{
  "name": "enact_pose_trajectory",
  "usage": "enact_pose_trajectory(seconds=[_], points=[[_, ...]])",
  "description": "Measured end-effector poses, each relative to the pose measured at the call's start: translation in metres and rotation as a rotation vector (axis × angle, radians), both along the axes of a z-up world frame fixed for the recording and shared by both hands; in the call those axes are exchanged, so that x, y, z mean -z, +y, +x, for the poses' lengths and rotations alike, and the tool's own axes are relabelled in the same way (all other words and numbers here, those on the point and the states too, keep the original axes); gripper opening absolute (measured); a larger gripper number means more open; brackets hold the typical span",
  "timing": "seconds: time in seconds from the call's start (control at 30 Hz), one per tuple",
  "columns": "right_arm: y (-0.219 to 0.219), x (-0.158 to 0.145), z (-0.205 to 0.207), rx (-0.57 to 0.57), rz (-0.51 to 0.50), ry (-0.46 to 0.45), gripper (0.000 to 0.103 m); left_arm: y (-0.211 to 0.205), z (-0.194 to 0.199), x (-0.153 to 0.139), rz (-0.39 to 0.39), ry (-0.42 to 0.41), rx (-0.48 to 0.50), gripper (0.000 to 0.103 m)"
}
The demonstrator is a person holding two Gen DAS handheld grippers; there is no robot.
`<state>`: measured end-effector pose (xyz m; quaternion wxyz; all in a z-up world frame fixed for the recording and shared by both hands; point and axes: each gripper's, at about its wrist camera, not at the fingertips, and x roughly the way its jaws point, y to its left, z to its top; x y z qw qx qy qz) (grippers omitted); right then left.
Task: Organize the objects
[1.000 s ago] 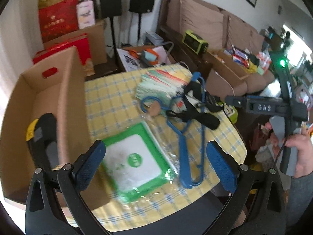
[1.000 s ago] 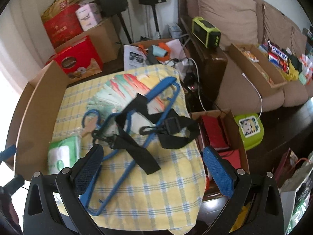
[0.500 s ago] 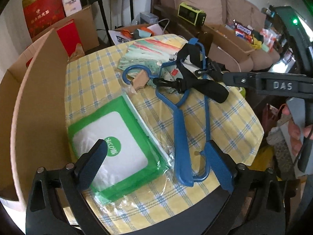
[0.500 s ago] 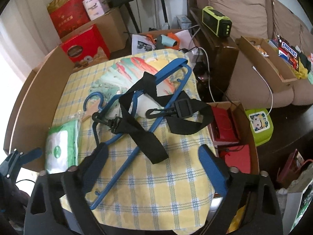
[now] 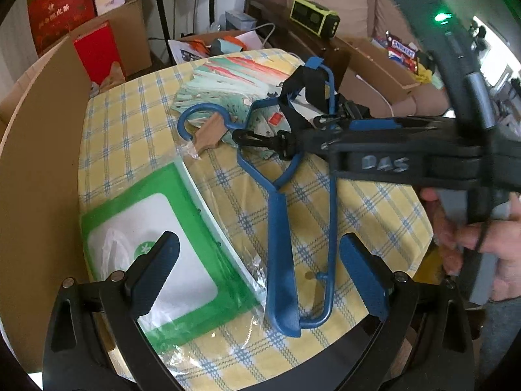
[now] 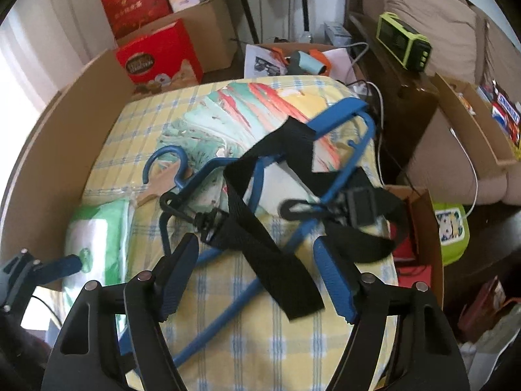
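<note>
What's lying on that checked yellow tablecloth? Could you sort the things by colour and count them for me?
Blue: 1, the hanger
Black: 1, the strap with clips
Green and white: 1, the wipes packet
Wood-coloured: 1, the small wooden piece
Pastel, many colours: 1, the printed pack
Total: 5

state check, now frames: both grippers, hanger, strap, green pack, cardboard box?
left gripper: open, empty, over the green pack and hanger end
right gripper: open, jaws just closing in around the black strap, pads not on it
blue hanger: lying flat on the checked cloth
black strap: draped across the hanger, loose
green pack: flat, wrapped
cardboard box: open-topped
</note>
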<state>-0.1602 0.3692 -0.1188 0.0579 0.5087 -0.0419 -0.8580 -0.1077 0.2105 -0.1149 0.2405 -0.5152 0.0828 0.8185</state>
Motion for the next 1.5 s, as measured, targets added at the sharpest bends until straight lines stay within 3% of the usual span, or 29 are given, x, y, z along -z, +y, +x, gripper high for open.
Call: enact_pose_trajectory(seconds=[0.1,0.17,0.23,0.33,0.6,0.8,1.17,1.5], points=[[-0.009,0.010,-0.008,-0.041,0.033,-0.021,0.061,-0.002,-0.004,0.001,0.010,-0.014,-0.004,0.099],[-0.014,0.016,-0.011,-0.056,0.068,-0.028,0.043,-0.003,-0.006,0.002,0.014,-0.023,-0.008,0.099],[-0.016,0.014,-0.010,-0.079,0.030,-0.032,0.025,-0.005,-0.008,0.001,0.020,-0.028,-0.011,0.099],[-0.020,0.002,-0.005,-0.100,0.044,-0.005,0.018,-0.008,-0.011,0.001,0.029,-0.031,-0.017,0.099],[-0.006,-0.069,-0.001,-0.115,-0.198,0.094,0.015,-0.012,-0.016,-0.013,0.088,-0.035,-0.024,0.099],[-0.005,-0.134,0.000,-0.118,-0.292,0.178,0.013,-0.014,-0.020,-0.029,0.104,-0.003,-0.033,0.099],[-0.006,-0.241,0.019,-0.132,-0.310,0.339,0.013,0.000,-0.028,-0.056,0.145,0.052,-0.018,0.099],[-0.022,-0.338,0.035,-0.166,-0.344,0.464,0.011,0.027,-0.045,-0.087,0.123,0.177,-0.010,0.099]])
